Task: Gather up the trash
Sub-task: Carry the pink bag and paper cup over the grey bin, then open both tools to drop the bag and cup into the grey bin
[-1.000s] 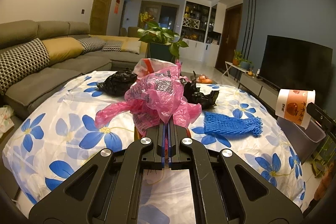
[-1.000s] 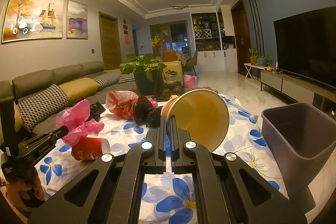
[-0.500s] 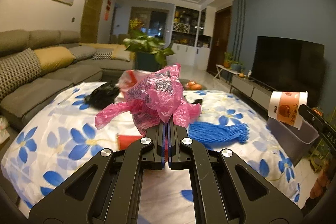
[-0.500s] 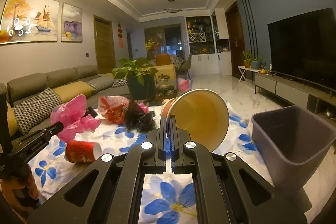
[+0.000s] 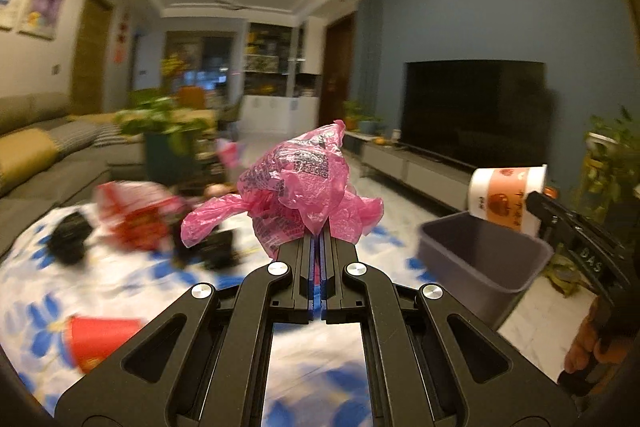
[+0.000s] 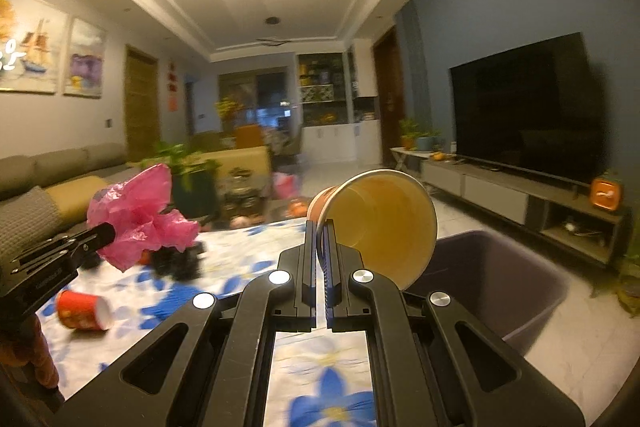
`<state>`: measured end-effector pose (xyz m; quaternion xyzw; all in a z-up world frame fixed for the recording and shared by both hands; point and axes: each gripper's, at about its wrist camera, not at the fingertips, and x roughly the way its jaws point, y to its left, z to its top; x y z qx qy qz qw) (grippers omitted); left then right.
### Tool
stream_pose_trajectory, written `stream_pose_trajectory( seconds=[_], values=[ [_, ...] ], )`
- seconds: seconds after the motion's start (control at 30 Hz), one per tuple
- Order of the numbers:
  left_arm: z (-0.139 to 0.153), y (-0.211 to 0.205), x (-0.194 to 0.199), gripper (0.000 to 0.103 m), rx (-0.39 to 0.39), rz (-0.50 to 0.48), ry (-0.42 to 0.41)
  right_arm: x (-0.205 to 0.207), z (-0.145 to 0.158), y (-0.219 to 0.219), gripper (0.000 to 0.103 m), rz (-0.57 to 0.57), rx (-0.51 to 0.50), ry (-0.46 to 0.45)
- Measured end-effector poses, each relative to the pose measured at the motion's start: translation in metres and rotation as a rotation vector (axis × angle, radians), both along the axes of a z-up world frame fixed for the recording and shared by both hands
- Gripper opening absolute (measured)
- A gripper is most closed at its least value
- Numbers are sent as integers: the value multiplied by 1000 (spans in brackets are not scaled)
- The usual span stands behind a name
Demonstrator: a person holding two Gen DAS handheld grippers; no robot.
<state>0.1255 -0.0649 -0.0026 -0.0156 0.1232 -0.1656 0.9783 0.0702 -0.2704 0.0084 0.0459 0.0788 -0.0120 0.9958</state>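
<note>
Left gripper (image 5: pixel 320 247) is raised above the floral tablecloth (image 5: pixel 120 291), fingers pressed together on a crumpled pink plastic bag (image 5: pixel 298 183) that bunches up over its tips. Right gripper (image 6: pixel 321 247) is held level, fingers nearly closed on the rim of a paper cup (image 6: pixel 380 223) lying on its side with its mouth toward the camera, above the near edge of the grey bin (image 6: pixel 520 291). Red cup (image 6: pixel 82 309) and dark trash (image 5: pixel 68 243) lie on the cloth, blurred.
</note>
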Motion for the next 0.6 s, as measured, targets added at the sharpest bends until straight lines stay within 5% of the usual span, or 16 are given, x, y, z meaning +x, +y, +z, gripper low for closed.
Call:
stream_pose_trajectory(
  seconds=[0.6],
  values=[
    [-26,-167,65,1,37,-324,48,20,-20,-76,4,-206,13,18]
  ],
)
